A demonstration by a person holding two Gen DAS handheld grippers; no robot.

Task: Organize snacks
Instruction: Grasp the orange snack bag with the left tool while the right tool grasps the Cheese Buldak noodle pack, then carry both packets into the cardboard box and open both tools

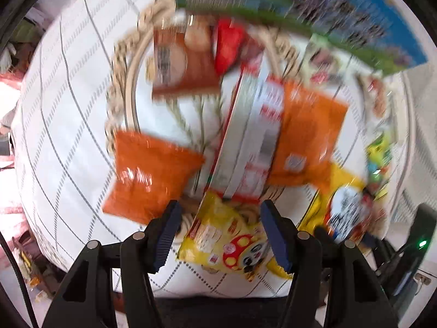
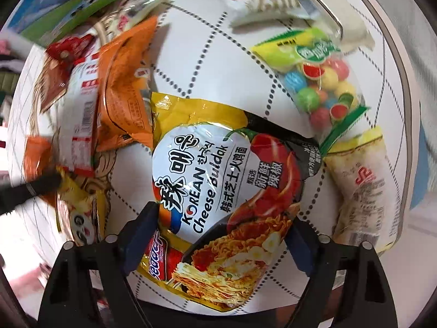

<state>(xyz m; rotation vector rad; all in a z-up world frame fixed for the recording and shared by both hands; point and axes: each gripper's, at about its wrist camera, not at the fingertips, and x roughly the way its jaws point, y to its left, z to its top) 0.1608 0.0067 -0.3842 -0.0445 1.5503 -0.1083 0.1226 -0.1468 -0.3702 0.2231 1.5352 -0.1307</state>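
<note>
Both wrist cameras look steeply down, close, sharing the noodle packet [image 2: 226,191].

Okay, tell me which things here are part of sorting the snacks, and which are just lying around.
Part of the job:
- Cheese Buldak noodle packet, between the open right gripper fingers
- yellow mushroom-print packet, between the open left gripper fingers
- orange packets
- gumball bag
- round woven tray

Lying about:
- checked tablecloth
- blue-and-green printed board

Left wrist view motion-blurred; white box [image 1: 251,134] print unreadable. Noodle packet [image 2: 218,191] hides right claw's fingertip.
</note>
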